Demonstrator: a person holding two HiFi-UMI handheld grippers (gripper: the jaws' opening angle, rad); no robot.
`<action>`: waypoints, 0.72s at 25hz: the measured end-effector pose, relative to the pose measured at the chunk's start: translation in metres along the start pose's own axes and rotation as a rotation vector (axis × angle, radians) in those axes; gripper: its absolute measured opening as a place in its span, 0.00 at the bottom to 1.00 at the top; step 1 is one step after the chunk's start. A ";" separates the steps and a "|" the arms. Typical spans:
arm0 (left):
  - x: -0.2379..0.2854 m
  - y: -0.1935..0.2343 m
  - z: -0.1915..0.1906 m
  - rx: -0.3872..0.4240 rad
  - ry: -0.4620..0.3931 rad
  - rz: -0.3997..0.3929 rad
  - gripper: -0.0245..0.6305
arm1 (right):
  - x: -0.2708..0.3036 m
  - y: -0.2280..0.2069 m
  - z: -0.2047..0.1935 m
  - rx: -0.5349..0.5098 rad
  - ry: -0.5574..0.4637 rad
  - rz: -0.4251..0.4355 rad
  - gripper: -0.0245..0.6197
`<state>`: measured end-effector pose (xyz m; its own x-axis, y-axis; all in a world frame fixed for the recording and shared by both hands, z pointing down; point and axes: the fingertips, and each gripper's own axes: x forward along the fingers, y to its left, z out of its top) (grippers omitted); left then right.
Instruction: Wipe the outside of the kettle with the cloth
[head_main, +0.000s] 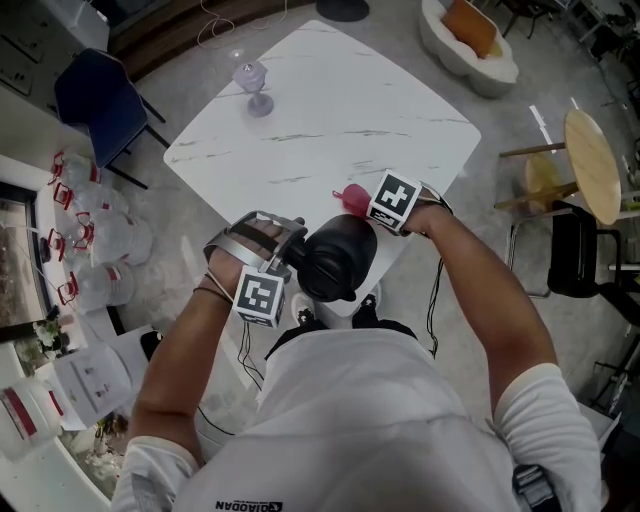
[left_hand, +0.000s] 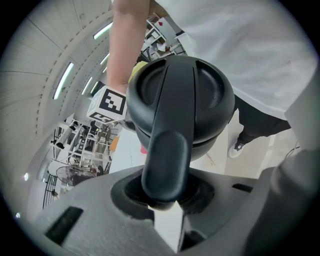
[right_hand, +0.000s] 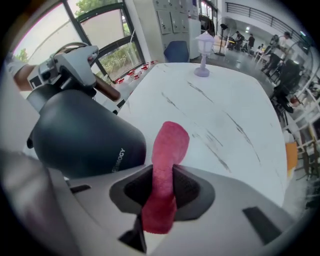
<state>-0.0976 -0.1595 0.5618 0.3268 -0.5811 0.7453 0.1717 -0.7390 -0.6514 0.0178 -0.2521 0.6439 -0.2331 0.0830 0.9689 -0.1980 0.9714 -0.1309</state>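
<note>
A matte black kettle (head_main: 340, 258) is held over the near corner of the white marble table (head_main: 330, 110). My left gripper (head_main: 288, 256) is shut on the kettle's handle (left_hand: 165, 160), which runs down between the jaws from the domed lid (left_hand: 187, 90). My right gripper (head_main: 368, 207) is on the kettle's far right side, shut on a folded pink cloth (right_hand: 165, 165). The cloth sticks up out of the jaws just beside the kettle's dark wall (right_hand: 82, 137); I cannot tell whether it touches.
A clear goblet-like ornament (head_main: 254, 85) stands at the table's far left. A blue chair (head_main: 95, 95) and several water bottles (head_main: 100, 245) are on the left. At the right stands a round wooden stool (head_main: 590, 165), with a black chair (head_main: 575, 255) below it.
</note>
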 end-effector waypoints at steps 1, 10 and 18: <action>0.001 -0.002 0.000 -0.022 -0.004 -0.018 0.18 | -0.003 -0.002 -0.001 0.032 -0.027 -0.012 0.20; 0.011 -0.002 -0.014 -0.321 0.037 -0.191 0.18 | -0.046 -0.008 -0.036 0.386 -0.345 -0.100 0.20; 0.026 0.000 -0.021 -0.537 0.079 -0.313 0.18 | -0.085 0.019 -0.052 0.592 -0.634 -0.088 0.20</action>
<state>-0.1091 -0.1815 0.5842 0.2632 -0.3179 0.9109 -0.2492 -0.9345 -0.2542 0.0830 -0.2289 0.5696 -0.6449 -0.2978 0.7039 -0.6617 0.6785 -0.3192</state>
